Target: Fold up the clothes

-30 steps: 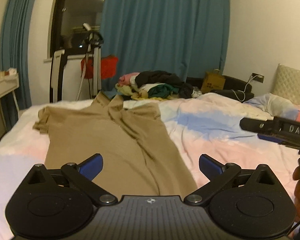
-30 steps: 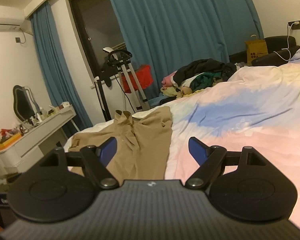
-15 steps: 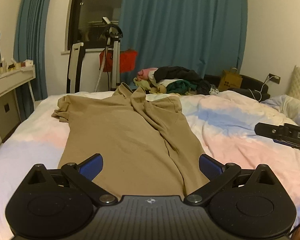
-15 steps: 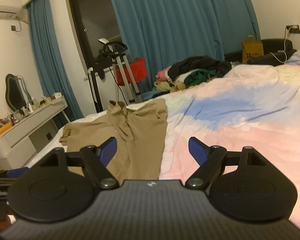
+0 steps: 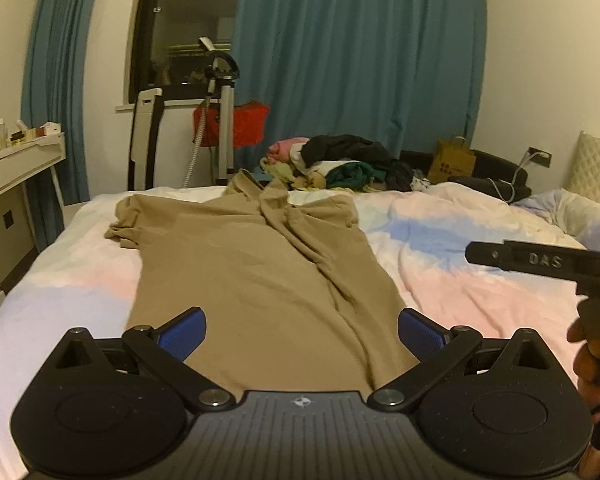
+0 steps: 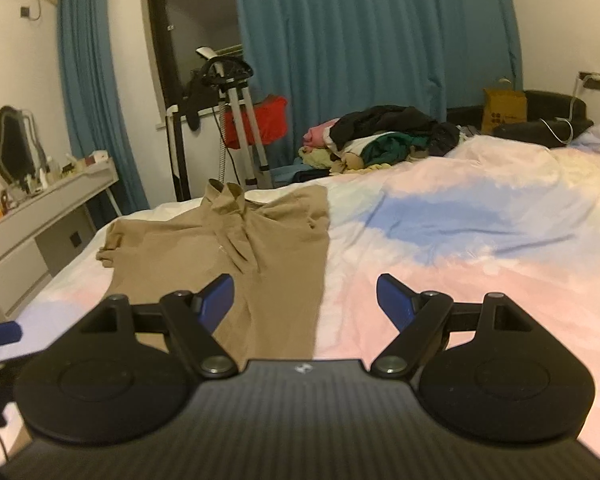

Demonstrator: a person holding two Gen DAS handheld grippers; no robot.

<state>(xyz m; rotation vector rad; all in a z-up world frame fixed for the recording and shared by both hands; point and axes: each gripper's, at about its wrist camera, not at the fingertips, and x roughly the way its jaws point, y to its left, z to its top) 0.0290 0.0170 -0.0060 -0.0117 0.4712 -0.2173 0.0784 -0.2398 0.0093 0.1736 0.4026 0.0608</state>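
Soft pastel bedding (image 5: 440, 264), creased tan shirt (image 5: 252, 276)

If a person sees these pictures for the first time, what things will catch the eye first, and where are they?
The tan shirt lies spread on the pastel bedspread, collar toward the far edge, straight ahead of the open left gripper. Behind it, a heap of clothes sits before the teal curtain. The right gripper is open too, over the shirt's right edge.

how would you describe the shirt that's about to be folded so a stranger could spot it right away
On the bed with the pink and blue cover, look at the side nearest the white dresser. The tan shirt lies spread flat there, collar toward the curtains, alone, unlike the heaped pile of clothes beyond it.
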